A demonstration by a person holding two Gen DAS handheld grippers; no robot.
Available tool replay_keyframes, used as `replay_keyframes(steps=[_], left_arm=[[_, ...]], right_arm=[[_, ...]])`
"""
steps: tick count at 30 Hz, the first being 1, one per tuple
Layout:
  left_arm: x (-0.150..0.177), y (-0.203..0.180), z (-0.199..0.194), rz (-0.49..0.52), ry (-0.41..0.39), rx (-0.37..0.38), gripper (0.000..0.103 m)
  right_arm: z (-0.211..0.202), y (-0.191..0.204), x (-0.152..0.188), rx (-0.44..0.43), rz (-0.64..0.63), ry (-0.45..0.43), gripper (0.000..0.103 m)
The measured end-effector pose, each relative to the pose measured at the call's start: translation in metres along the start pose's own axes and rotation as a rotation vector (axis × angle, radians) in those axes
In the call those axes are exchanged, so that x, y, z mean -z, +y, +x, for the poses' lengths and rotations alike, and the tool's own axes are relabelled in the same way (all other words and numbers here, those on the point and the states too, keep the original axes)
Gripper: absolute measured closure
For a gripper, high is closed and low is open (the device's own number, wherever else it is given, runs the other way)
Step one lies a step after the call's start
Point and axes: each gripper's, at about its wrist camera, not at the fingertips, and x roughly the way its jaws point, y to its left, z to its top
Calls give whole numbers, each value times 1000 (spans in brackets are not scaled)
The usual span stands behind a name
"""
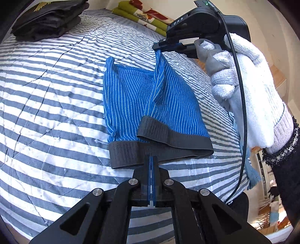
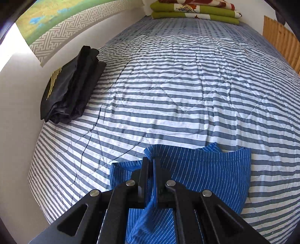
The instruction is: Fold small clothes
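Note:
Blue pinstriped shorts (image 1: 127, 97) with a dark grey waistband (image 1: 123, 154) lie on the striped bedspread (image 1: 56, 93). My right gripper (image 1: 158, 47), held by a white-gloved hand (image 1: 243, 75), is shut on a leg hem, which it has lifted so the right side folds over toward the left. In the right wrist view the same shorts (image 2: 215, 174) bunch between the fingers of the right gripper (image 2: 151, 161). My left gripper (image 1: 151, 157) is shut, with its tips over the waistband's near edge. No fabric shows between its pads.
A stack of folded black clothes (image 2: 71, 84) sits by the wall (image 2: 18, 93) at the left edge of the bed. Folded green floral blankets (image 2: 195, 11) lie at the far end. A wooden panel (image 2: 281, 43) borders the right side. A light-blue cloth (image 1: 251, 169) hangs off the near right edge.

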Motion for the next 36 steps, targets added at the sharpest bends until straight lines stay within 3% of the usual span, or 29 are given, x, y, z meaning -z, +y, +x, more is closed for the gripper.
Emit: replay_keyframes(steps=[3, 8, 10, 11, 15, 20, 22, 24, 29, 31, 33, 36], left_arm=[[-5, 1, -3, 16, 7, 23, 103], [-33, -4, 3, -4, -51, 30, 96], [-42, -8, 12, 10, -29, 52, 75], [-45, -12, 18, 23, -1, 65, 72], [-42, -17, 38, 60, 33, -18, 71], [-39, -3, 29, -22, 20, 9, 71], [-41, -5, 18, 6, -23, -34, 59], [-42, -4, 18, 19, -35, -39, 54], [-50, -11, 33, 29, 15, -32, 56], [-50, -11, 38, 24, 31, -43, 82], [-52, -11, 40, 13, 31, -31, 92], [-48, -16, 31, 23, 15, -22, 96]], right_arm=[[9, 9, 3, 25, -27, 13, 99], [15, 2, 8, 38, -12, 34, 99], [14, -3, 9, 23, 4, 44, 99], [13, -5, 9, 18, 10, 47, 99], [9, -12, 7, 16, 30, 38, 99], [6, -14, 3, 11, 27, 30, 99], [6, -14, 3, 7, 29, 29, 99], [6, -16, 4, 2, 33, 30, 99], [8, -16, 4, -2, 36, 34, 99], [7, -16, 4, -2, 35, 33, 99], [7, -16, 3, -1, 38, 30, 99], [6, -17, 2, -4, 41, 29, 99]])
